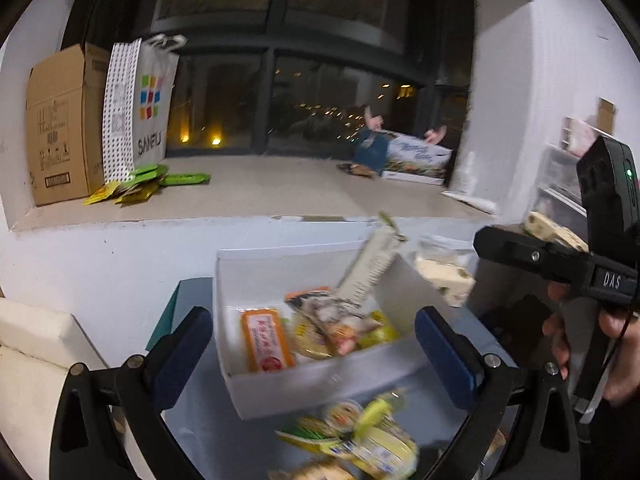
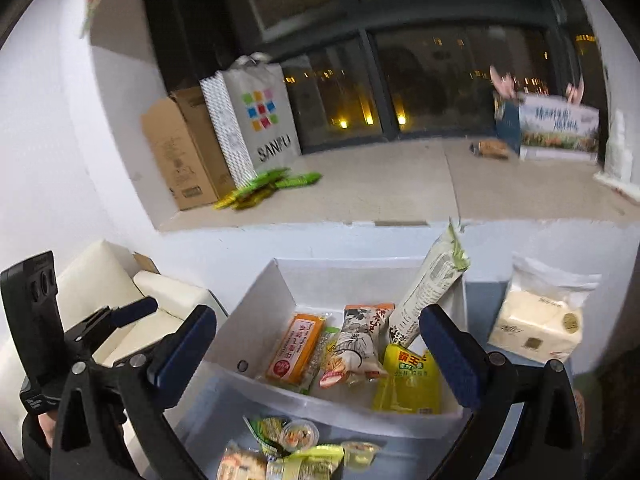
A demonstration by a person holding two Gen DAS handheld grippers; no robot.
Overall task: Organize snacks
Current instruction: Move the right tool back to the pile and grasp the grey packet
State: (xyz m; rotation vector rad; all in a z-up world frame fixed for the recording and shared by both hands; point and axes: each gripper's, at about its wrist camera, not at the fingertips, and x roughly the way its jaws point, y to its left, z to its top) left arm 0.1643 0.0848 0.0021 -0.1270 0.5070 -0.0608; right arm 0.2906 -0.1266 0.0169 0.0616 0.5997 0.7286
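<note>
Left gripper (image 1: 314,344) and right gripper (image 2: 320,350) — both with jaws spread wide, nothing between the pads. Open white cardboard box (image 2: 260,300) sits toward the bench's far edge, holding an orange flat packet (image 2: 296,350), a yellow packet (image 2: 408,380) and a tall white-and-green pouch (image 2: 434,280) leaning on its right wall. Loose green-and-yellow snack packs (image 2: 296,452) lie at the near edge — a cream tissue pack (image 2: 536,320) stands to the box's right.

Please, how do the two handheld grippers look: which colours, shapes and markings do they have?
Both the left gripper and the right gripper have black angular frames, silver screws and dark blue finger pads. The right gripper's body carries white letters "DAS" and a small green light.
</note>
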